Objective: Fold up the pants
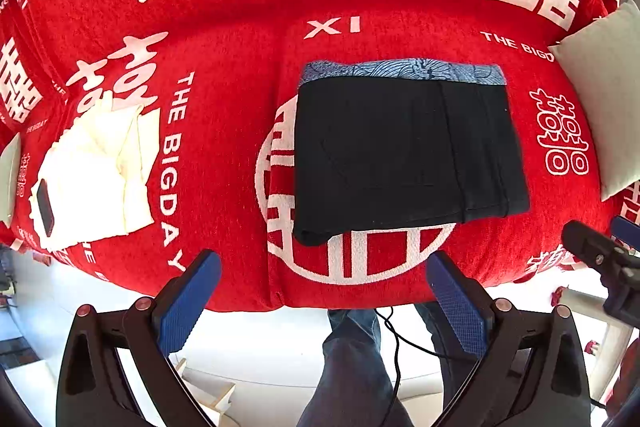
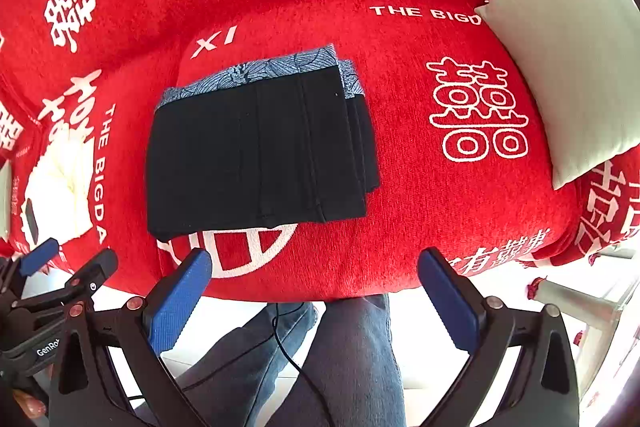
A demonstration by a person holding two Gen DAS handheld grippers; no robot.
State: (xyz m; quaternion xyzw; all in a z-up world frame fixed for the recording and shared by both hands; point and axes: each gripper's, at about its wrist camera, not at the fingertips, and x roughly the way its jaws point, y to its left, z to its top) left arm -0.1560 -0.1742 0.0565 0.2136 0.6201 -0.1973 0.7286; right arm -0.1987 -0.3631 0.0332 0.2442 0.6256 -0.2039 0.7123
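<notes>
Both tongs gape above folded pants [image 1: 408, 151]

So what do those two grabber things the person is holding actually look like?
Each hand-held gripper, left and right, is a black plastic frame with cut-out triangular arms, round metal pivot bolts and two flat fingers faced with ribbed blue pads. White lettering marks one body. A thin black cable hangs past the person's blue jeans.
</notes>
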